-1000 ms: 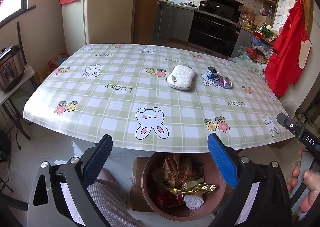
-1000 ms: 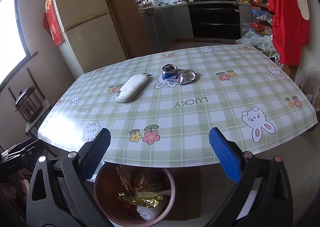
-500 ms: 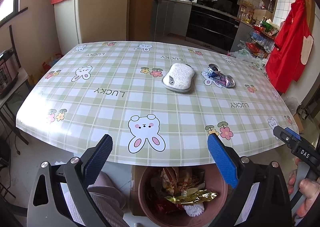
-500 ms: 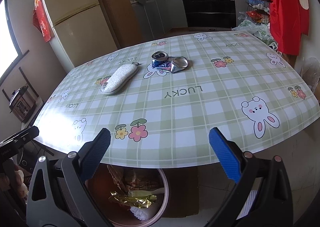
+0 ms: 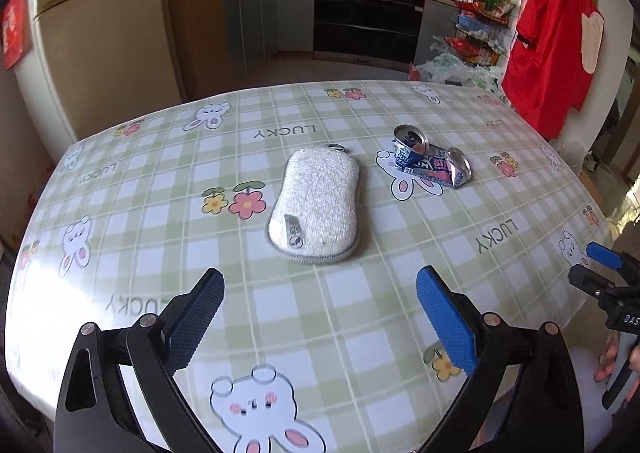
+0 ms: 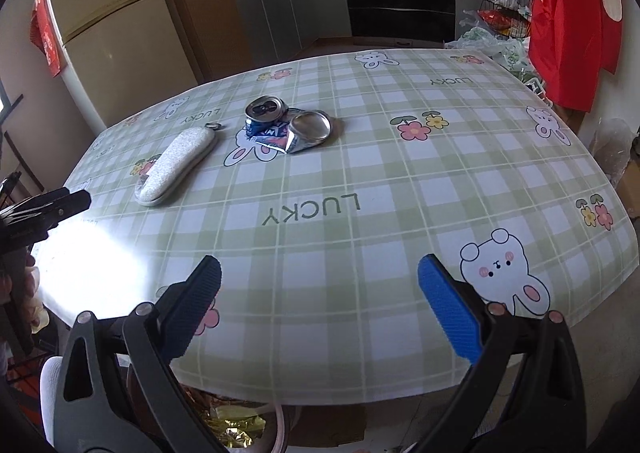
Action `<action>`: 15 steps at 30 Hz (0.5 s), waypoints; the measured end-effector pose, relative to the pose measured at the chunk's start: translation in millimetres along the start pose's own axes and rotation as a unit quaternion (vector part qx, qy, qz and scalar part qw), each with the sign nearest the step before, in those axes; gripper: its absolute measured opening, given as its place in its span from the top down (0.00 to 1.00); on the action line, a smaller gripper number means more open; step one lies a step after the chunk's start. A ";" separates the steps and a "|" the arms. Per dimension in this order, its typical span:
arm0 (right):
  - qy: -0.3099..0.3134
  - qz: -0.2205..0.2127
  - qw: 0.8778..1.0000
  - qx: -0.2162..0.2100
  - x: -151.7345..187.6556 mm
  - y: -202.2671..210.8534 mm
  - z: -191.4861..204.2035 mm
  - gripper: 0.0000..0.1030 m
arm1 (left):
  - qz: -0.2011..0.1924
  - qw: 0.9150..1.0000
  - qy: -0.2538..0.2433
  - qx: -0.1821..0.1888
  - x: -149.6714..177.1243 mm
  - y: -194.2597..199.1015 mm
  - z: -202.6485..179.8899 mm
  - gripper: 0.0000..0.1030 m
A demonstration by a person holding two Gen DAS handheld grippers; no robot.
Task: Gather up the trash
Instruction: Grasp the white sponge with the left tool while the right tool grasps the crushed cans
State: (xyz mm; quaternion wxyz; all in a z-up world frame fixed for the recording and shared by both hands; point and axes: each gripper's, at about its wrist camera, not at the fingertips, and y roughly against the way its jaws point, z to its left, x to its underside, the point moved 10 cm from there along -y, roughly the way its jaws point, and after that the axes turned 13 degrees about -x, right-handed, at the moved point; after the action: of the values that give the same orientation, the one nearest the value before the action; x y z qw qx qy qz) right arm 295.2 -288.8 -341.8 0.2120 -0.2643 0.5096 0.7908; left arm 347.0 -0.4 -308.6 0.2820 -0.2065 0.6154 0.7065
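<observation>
A crushed blue and silver drink can point(image 5: 430, 163) lies on the green checked tablecloth point(image 5: 360, 293), right of a white fuzzy pouch point(image 5: 316, 207). My left gripper point(image 5: 320, 317) is open and empty above the table's near part, short of the pouch. In the right wrist view the can point(image 6: 288, 125) lies at the far middle with the pouch point(image 6: 176, 167) to its left. My right gripper point(image 6: 320, 301) is open and empty over the table's near edge. The trash bin point(image 6: 236, 429) shows partly below that edge, holding foil wrappers.
A beige fridge point(image 5: 100, 45) stands behind the table at left. Kitchen cabinets and a black oven point(image 5: 364, 25) are at the back. A red apron point(image 5: 552, 45) hangs at the right, with bags on the floor by it.
Both grippers have moved forward and up over the table. The can and pouch look nearer and larger. The bin has dropped out of the left wrist view.
</observation>
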 end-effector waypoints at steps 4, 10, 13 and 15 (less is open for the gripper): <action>-0.001 0.006 1.000 -0.003 -16.0 -16.2 -10.6 0.05 | 0.038 0.999 -0.016 0.017 -24.2 -58.4 -13.4 0.08; 0.026 0.019 0.999 -0.007 -40.1 -40.5 -16.4 0.05 | 0.074 0.996 -0.040 0.013 -41.2 -117.1 -21.0 0.08; 0.047 0.040 0.998 -0.016 -45.5 -54.7 -12.1 0.05 | 0.090 0.996 -0.027 0.013 -41.8 -133.8 -17.9 0.08; 0.057 0.051 0.997 -0.025 -49.9 -64.8 -9.5 0.05 | 0.106 0.994 -0.016 0.016 -38.6 -141.6 -16.4 0.08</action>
State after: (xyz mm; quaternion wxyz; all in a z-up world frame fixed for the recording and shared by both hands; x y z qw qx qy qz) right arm 374.7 -275.5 -358.4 0.1359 -0.2877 0.5140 0.7966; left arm 467.8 -10.2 -393.1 0.2180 -0.1244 0.6407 0.7256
